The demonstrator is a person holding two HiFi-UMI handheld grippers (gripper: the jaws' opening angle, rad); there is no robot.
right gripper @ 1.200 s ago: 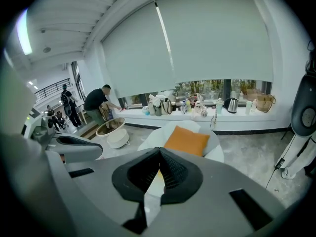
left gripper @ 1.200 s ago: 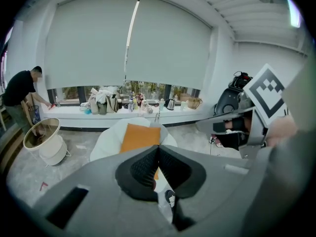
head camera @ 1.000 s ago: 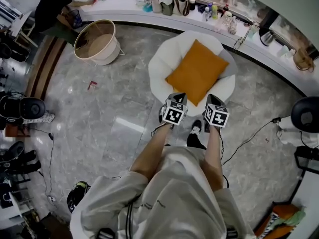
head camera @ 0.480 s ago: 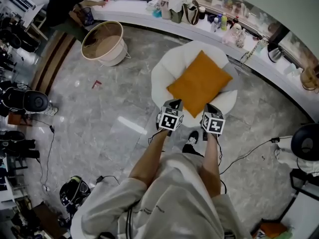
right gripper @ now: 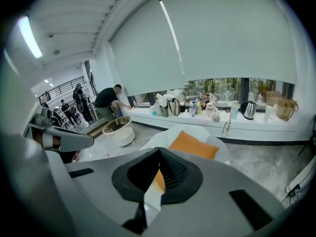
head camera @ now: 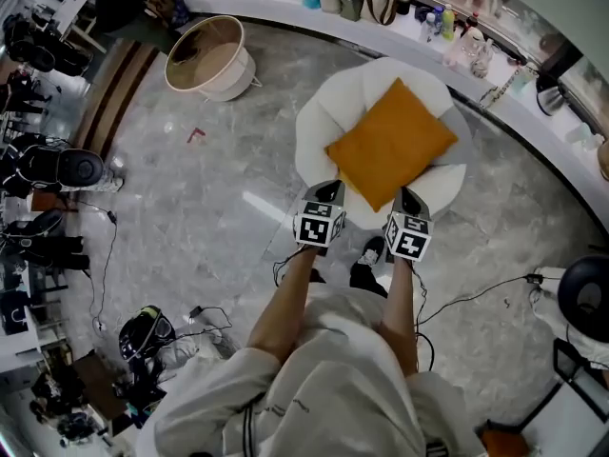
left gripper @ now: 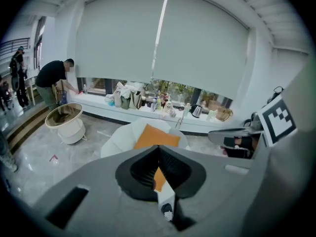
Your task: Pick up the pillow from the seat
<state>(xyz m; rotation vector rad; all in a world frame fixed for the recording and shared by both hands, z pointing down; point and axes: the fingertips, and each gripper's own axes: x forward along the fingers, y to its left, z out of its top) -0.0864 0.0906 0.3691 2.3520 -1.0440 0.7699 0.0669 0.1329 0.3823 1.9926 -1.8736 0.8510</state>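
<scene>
Left hand-held gripper [head camera: 328,190] and right hand-held gripper [head camera: 407,196], jaws closed and empty, are hovering at the seat [head camera: 319,127], the pillow [head camera: 390,146] lying just ahead between them.

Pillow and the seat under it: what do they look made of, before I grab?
Pillow: orange cloth, matte, no shine; likely soft-filled, since its sides bow inward between pointed corners.
Seat: white, matte, padded-looking upholstery shaped in rounded lobes. Whether it is fabric or faux leather I cannot tell from here.
</scene>
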